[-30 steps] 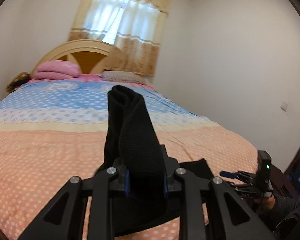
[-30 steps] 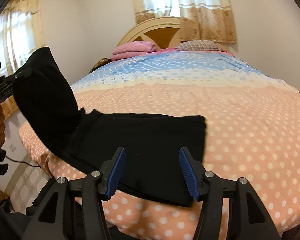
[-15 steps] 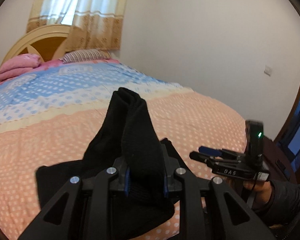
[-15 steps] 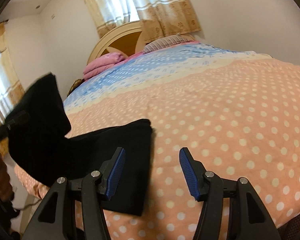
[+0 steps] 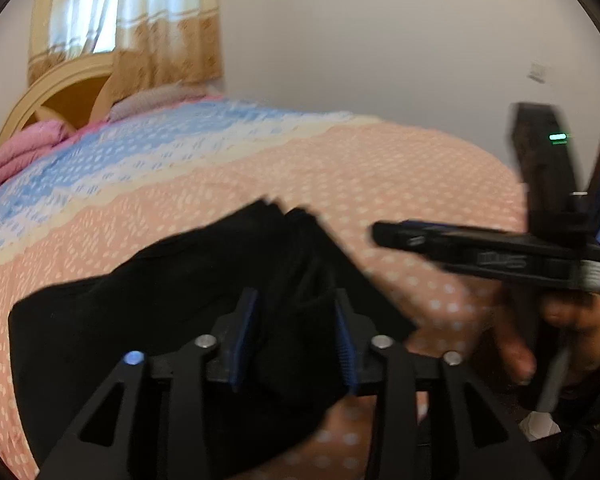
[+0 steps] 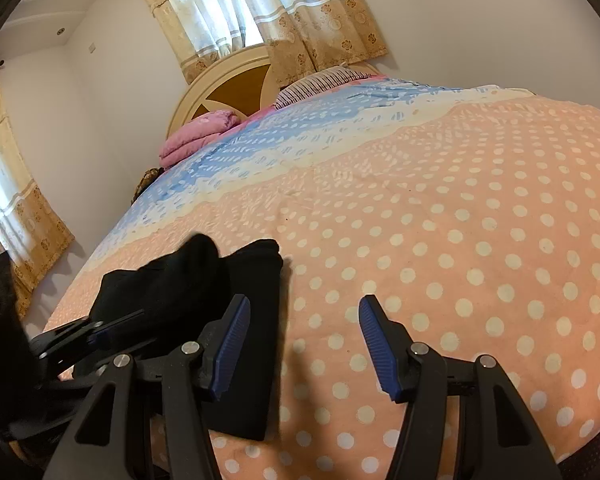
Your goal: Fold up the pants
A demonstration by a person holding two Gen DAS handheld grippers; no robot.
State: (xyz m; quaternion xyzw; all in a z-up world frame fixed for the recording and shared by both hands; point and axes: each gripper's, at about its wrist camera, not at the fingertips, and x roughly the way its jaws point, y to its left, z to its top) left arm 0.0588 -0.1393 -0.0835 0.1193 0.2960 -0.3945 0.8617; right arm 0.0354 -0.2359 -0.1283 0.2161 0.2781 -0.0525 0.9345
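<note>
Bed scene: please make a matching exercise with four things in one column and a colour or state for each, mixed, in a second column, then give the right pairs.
Things:
1. pants
2. folded blanket
3. right gripper
4. headboard

Colour or state:
A. pink, lying by the headboard
B. black, lying on the bedspread
C. cream frame with brown panels
D. open, with only bedspread between its blue pads

Pairs: 1-B, 2-A, 3-D, 4-C
</note>
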